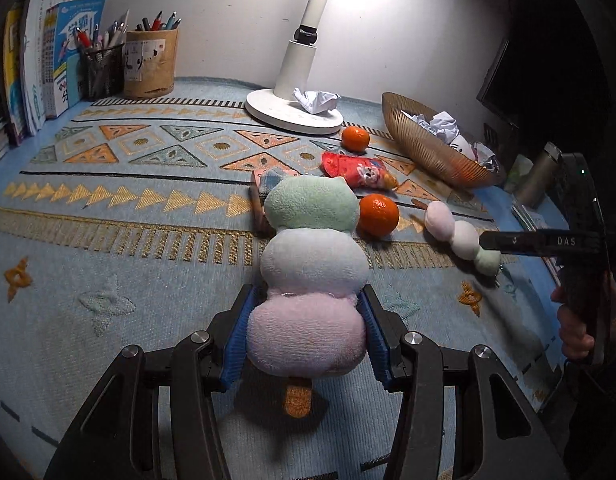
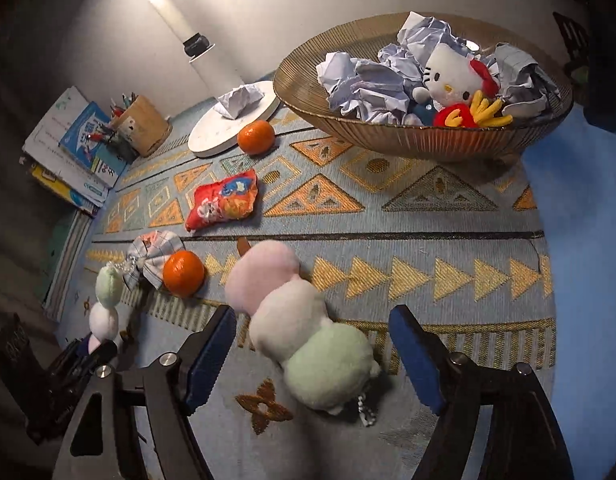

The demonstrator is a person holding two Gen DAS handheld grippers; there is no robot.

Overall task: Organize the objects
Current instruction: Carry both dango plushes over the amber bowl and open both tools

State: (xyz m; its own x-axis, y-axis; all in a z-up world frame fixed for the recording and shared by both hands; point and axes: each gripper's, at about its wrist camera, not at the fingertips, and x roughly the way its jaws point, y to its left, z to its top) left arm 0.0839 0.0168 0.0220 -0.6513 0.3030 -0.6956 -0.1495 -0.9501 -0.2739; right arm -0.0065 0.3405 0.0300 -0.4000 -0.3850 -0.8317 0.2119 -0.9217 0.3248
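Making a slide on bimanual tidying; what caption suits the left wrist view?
Left gripper clamps a three-ball plush skewer above the patterned mat, oranges beyond.

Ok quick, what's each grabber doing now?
Left gripper: closed on a plush dumpling toy.
Right gripper: open, the other plush toy lying loose between its fingers.

patterned mat (image 2: 427, 216) – tangerines (image 2: 256, 137), bowl (image 2: 387, 140) (ribbed), lamp base (image 2: 228, 128)
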